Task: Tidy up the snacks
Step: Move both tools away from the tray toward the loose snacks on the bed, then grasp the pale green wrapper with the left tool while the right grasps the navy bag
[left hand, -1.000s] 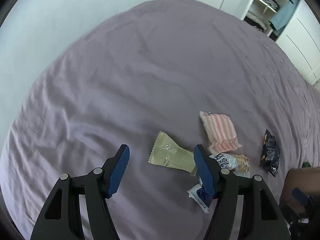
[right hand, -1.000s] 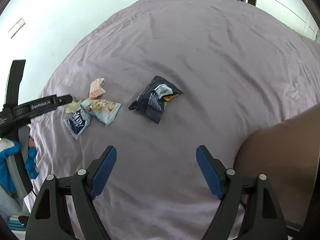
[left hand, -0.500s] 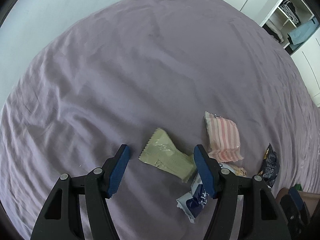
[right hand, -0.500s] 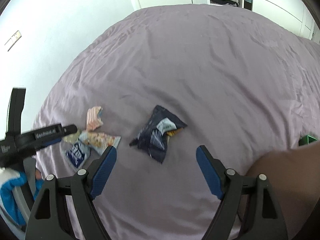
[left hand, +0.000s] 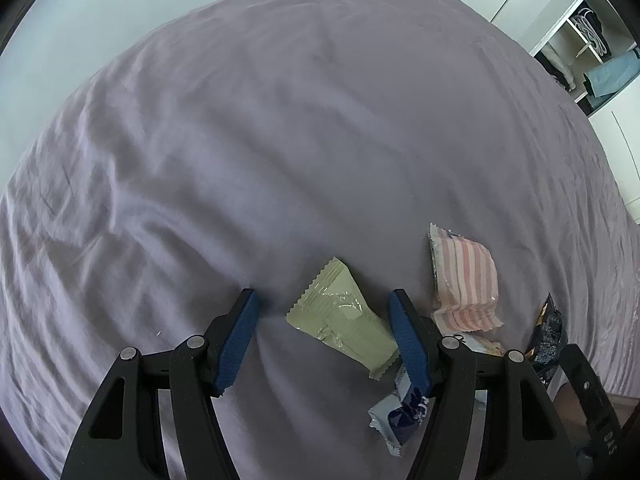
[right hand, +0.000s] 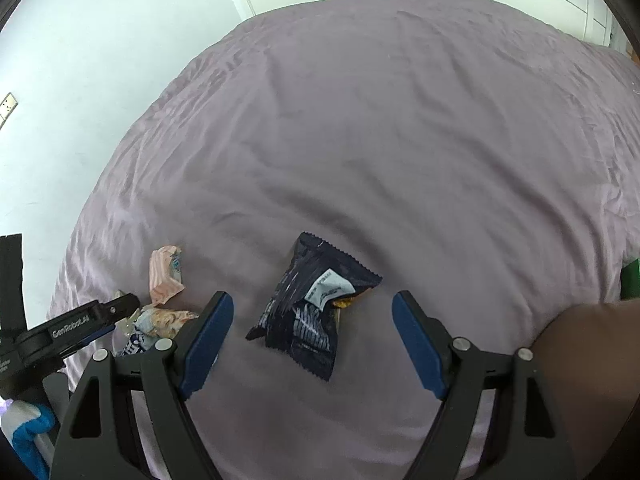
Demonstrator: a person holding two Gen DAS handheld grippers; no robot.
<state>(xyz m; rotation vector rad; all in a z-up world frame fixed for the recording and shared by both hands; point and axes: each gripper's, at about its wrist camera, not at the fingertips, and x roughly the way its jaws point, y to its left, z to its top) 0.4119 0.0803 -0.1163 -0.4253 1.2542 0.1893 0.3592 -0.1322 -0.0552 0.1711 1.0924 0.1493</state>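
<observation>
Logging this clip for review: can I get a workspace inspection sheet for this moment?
Surface: wrinkled purple bedsheet.
Job's things: green packet, pink striped packet, dark blue packet, two more small packets bunched together.
Clutter: green object at the edge, unclear.
Grippers: left gripper open around the green packet; right gripper open around the dark blue packet; neither touching.
Cables: nothing seen.
Surroundings: white wall, open wardrobe.

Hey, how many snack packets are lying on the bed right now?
5. A pale green packet between the left gripper's fingers, a pink striped packet beside it, a blue-white packet and an orange-printed packet overlapping nearby, and a dark packet apart. More may be hidden.
</observation>
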